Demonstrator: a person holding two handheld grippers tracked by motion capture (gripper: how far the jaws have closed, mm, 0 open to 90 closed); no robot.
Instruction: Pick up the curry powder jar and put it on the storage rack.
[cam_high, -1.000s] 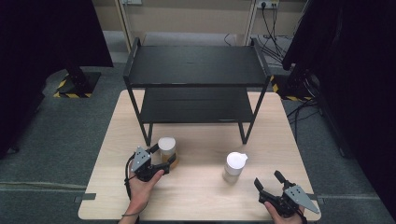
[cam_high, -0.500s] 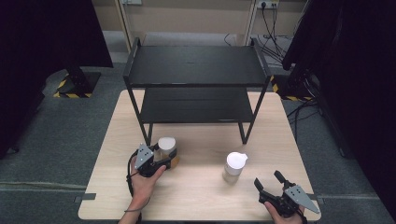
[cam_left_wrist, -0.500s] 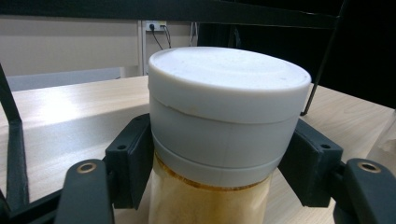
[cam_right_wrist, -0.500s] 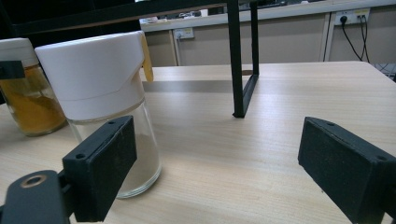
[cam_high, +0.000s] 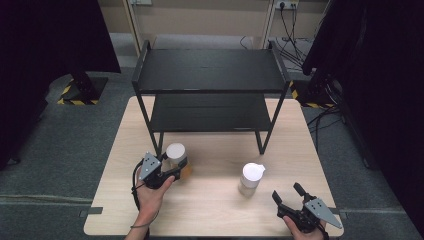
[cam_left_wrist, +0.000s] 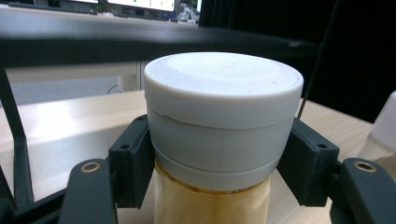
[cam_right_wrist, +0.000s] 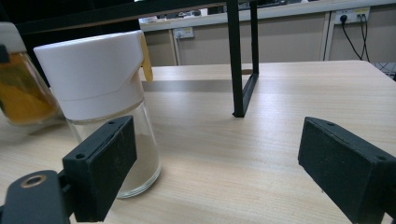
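The left gripper (cam_high: 170, 169) clamps the smooth white lid of an amber-filled jar (cam_high: 176, 156) standing by the black metal shelf rack (cam_high: 210, 70), unchanged since a second ago. The right gripper (cam_high: 288, 195) rests wide open near a glass shaker (cam_high: 251, 177). Two containers share the pale wooden table (cam_high: 210, 210).

even, soft indoor light; faint shadows, dark room edges, nearest tool parts blurred.

Table (cam_high: 215, 210): rack (cam_high: 210, 75), two jars (cam_high: 176, 152), seemingly.
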